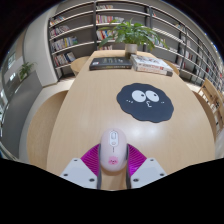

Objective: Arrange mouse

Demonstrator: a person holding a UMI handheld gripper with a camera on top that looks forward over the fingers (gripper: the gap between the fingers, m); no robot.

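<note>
A claw (113, 170) reaches forward over a round, light wooden desk (85, 110). Its two fingers, lined with magenta pads (93, 157), pinch a white computer mouse (113, 153) from both sides, holding it just above the near edge of the desk. Beyond the mouse, a black round mouse mat (146, 99) with cartoon eyes lies on the desk. Further back sit books (130, 63) and a leafy potted plant (132, 36), with bookshelves (75, 25) behind.

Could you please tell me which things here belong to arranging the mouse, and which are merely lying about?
Job: mouse, held between the gripper fingers; black mat, probably its spot.
Lying about: two books, plant, bookshelves.
</note>
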